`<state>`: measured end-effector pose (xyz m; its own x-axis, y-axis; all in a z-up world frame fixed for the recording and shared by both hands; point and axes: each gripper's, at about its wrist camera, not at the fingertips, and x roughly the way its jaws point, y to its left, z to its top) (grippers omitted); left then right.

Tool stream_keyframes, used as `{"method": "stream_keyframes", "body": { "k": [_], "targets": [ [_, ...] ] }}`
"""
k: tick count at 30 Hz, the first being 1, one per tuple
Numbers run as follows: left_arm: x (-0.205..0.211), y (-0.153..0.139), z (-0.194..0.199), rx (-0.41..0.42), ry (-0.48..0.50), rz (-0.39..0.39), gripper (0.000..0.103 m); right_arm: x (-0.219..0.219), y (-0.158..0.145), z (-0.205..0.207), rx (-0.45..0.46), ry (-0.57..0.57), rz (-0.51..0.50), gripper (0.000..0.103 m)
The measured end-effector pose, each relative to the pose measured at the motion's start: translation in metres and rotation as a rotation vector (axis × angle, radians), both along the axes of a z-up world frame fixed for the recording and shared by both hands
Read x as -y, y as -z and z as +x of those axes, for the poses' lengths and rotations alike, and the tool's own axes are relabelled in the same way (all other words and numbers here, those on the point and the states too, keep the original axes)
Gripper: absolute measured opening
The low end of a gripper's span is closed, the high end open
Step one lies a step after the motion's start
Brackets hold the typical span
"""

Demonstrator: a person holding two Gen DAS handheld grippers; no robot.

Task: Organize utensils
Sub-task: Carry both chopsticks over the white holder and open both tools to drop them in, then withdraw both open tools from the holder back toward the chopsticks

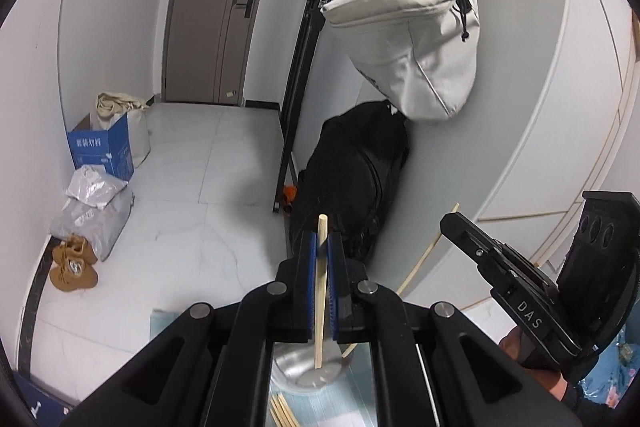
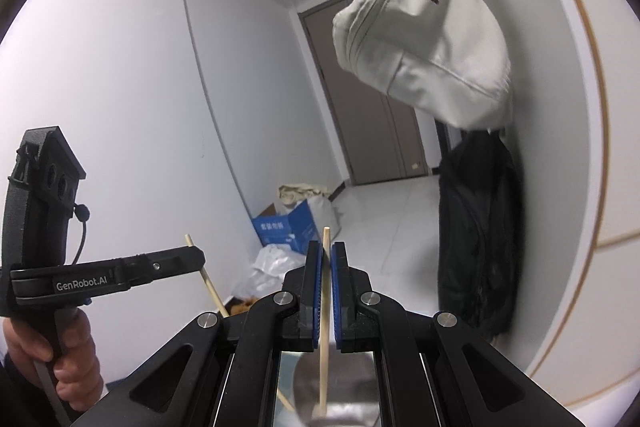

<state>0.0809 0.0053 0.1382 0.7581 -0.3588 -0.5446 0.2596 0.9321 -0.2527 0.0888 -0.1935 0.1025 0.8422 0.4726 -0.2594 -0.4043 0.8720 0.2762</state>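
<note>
In the left wrist view my left gripper (image 1: 322, 241) is shut on a thin wooden chopstick (image 1: 319, 303) that stands nearly upright between the blue pads. Its lower end hangs over a round metal container (image 1: 298, 367) on a light blue mat. Several more chopsticks (image 1: 282, 411) lie on that mat. To the right, my right gripper (image 1: 451, 223) holds a second chopstick (image 1: 416, 269) at a slant. In the right wrist view the right gripper (image 2: 327, 251) is shut on its chopstick (image 2: 325, 307) above the metal container (image 2: 344, 387). The left gripper (image 2: 198, 258), held by a hand (image 2: 74, 355), grips its own chopstick (image 2: 210, 287).
A white bag (image 1: 420, 43) hangs on the curved grey wall, above a black bag (image 1: 352, 183) on the floor. A blue cardboard box (image 1: 102, 149), silver parcels (image 1: 94, 207) and brown shoes (image 1: 74, 265) line the left wall. At the end of the hallway is a brown door (image 1: 216, 7).
</note>
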Motion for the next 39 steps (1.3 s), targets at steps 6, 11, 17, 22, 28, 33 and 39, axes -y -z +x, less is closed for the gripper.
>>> {"method": "stream_keyframes", "body": {
  "k": [6,11,17,22,28,33,39],
  "targets": [
    [0.002,0.003,0.022,0.018,-0.022,0.038,0.001,-0.009,0.0,0.026,0.004,0.01,-0.019,0.004],
    [0.0,0.028,0.038,0.002,-0.025,0.052,0.001,-0.017,0.02,0.045,-0.005,0.009,-0.063,0.004],
    [-0.003,0.053,0.052,-0.028,-0.017,0.06,0.001,-0.023,0.047,0.06,-0.039,0.002,-0.091,0.004],
    [-0.008,0.069,0.061,-0.095,0.041,0.005,0.001,-0.034,0.063,0.066,-0.083,-0.06,-0.114,0.004],
    [-0.023,0.072,0.067,-0.178,0.022,-0.068,0.015,-0.037,0.078,0.071,-0.161,-0.132,-0.069,0.007],
    [-0.034,0.069,0.058,-0.168,-0.042,-0.075,0.043,-0.023,0.075,0.059,-0.188,-0.116,-0.022,0.031],
    [-0.038,0.064,0.039,-0.17,-0.099,-0.047,0.056,-0.002,0.066,0.033,-0.183,-0.072,0.034,0.054]
  ]
}}
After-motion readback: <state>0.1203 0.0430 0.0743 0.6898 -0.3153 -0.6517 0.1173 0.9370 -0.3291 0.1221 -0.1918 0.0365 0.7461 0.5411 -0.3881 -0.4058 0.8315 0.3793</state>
